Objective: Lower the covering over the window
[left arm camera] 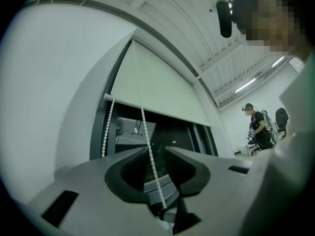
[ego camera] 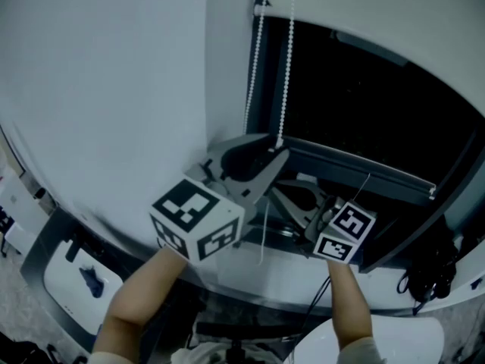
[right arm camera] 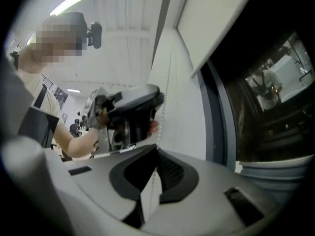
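Though the head view shows mostly dark window [ego camera: 364, 105], the left gripper view takes in the blind [left arm camera: 157, 87], which covers the upper glass and ends above the jaws. The bead chain [ego camera: 286, 59] hangs at the frame's left side (two strands). The left gripper [left arm camera: 156, 150] is raised to it, jaws apart, with one strand running loose between them. The right gripper [right arm camera: 157, 149] is clenched on the chain and sees the left one beyond its tips. Both forearms reach up from below.
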`<state>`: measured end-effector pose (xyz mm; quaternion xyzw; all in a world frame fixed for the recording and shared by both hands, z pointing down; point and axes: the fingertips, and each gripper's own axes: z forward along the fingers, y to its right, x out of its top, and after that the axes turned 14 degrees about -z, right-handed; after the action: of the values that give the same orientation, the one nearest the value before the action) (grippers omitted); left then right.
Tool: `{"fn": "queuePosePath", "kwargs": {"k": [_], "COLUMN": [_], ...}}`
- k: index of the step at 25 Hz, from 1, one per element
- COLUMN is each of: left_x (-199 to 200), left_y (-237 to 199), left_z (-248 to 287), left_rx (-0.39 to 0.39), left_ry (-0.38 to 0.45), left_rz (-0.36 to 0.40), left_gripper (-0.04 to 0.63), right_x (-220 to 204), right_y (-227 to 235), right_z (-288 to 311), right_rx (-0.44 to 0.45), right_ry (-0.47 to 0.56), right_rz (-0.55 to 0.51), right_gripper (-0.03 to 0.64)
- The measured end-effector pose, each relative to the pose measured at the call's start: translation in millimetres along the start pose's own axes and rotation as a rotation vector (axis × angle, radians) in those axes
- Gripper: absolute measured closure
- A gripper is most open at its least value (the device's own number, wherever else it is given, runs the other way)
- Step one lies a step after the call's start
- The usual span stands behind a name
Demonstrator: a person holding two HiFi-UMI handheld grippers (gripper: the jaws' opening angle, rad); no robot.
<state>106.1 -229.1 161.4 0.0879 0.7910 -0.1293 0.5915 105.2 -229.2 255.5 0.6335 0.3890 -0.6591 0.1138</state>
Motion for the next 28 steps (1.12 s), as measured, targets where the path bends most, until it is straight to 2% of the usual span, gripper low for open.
{"fn": "queuePosePath", "kwargs": {"k": [7, 12, 17, 19, 21, 26, 28], "left_x": [13.1, 23.1, 20.3, 16.8, 15.4, 16.1, 16.9], "left_y": [-12.1, -14.6, -12.1, -12.7, -14.8, -19.9, -20.1], "left_z": [12.7, 12.9, 18.7, 20.3, 21.3, 14.6, 10.8], "left_rx": [0.011, 0.008, 0.008, 0.01, 0.025, 0.089, 0.093], "left_ry": [0.015, 0.038, 0.01, -0.018, -0.032, -0.014, -0.003], "left_rz": [-0.069, -0.076, -0.059, -0.076, -0.103, -0.041, -0.044], "left_gripper": [0.514, 0.514, 0.514, 0.557, 0.563, 0.563, 0.563], "right_x": [-60.0, -72.7, -75.4, -75.4, -75.2, -71.4, -62.6], "right_y": [-33.4, -38.8, -40.3, -40.2, -39.3, -40.1, -37.1], "right_z": [-8.6, -16.3, -17.9, -17.4, -17.6, -18.8, -22.3], "right_rx": [0.034, 0.031, 0.031, 0.029, 0.018, -0.015, -0.027], "right_ry": [-0.08, -0.088, -0.101, -0.106, -0.112, -0.179, -0.171], "right_rz": [0.078, 0.1, 0.095, 0.09, 0.074, -0.038, -0.042], "right_gripper": [0.609, 0.608, 0.609, 0.607, 0.607, 0.604, 0.603]}}
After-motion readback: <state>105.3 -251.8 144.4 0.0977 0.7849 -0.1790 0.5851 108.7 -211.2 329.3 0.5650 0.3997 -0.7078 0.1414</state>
